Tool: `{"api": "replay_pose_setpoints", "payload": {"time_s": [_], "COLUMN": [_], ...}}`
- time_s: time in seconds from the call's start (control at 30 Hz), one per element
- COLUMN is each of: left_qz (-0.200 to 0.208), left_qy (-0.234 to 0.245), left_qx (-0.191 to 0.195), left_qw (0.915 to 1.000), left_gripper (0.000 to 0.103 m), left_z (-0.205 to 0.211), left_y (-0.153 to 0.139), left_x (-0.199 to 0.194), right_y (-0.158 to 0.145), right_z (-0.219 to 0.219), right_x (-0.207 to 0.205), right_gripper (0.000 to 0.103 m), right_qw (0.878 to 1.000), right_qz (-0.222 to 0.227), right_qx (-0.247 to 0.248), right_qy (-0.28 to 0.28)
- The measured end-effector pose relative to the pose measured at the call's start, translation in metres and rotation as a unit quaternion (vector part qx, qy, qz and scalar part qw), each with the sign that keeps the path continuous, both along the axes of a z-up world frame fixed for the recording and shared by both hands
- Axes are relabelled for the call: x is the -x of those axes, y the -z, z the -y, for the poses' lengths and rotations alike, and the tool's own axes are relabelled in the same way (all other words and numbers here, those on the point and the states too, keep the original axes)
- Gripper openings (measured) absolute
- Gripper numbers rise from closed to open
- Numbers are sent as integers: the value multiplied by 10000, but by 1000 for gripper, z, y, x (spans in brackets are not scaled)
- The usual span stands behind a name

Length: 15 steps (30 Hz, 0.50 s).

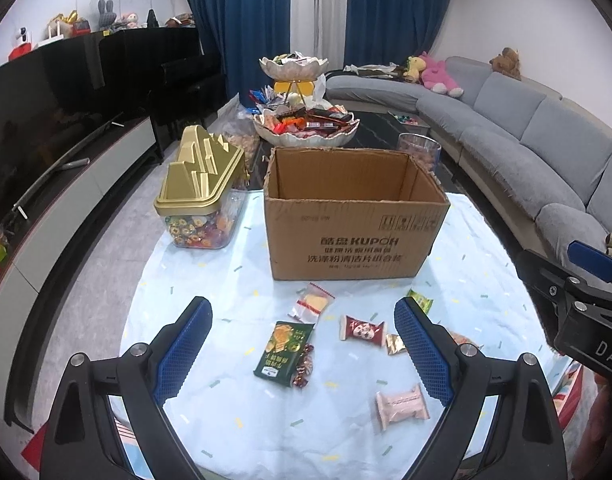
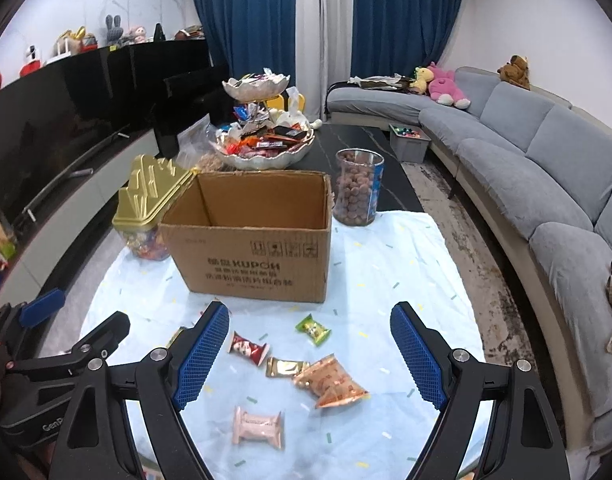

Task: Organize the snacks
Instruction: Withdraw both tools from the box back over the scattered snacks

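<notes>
An open cardboard box point(image 1: 356, 216) point(image 2: 252, 240) stands on the pale blue cloth point(image 1: 210, 280), and nothing shows inside it. Loose snacks lie in front of it: a dark green packet point(image 1: 282, 350), a clear packet with a yellow piece point(image 1: 312, 302), a red-and-white candy point(image 1: 362, 330) point(image 2: 248, 347), a gold wrapper point(image 2: 284, 367), a pink pack point(image 1: 402, 406) point(image 2: 259, 426), a small green candy point(image 2: 314, 330) and an orange packet point(image 2: 332, 382). My left gripper point(image 1: 302, 348) hangs open above the green packet. My right gripper point(image 2: 310, 356) is open above the gold wrapper and orange packet. Neither holds anything.
A clear candy tub with a gold lid point(image 1: 202, 196) stands left of the box. A jar of brown balls point(image 2: 356, 188) stands behind its right corner. A tiered bowl stand point(image 1: 302, 120) heaped with snacks is farther back. A grey sofa point(image 2: 546, 168) runs along the right.
</notes>
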<state>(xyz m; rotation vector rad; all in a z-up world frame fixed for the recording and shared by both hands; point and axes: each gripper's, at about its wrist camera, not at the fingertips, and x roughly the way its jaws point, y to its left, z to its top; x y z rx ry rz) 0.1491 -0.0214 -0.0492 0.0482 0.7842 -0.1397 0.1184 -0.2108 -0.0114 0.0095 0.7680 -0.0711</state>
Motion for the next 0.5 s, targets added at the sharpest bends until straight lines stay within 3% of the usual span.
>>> {"api": "replay_pose_setpoints", "payload": {"time_s": [0.5], "left_qz": [-222], "left_qy": [-84], "left_qx": [-176], "left_qw": [9996], "left_gripper": [93], "left_z": [-14], "left_y": [36], "left_x": [11], "right_y": [26], "right_z": [-15], "right_x": [9], "right_gripper": [84], "right_qw": [9999], "right_qz": [-138], "right_qx": [97], "right_qy": [-15]}}
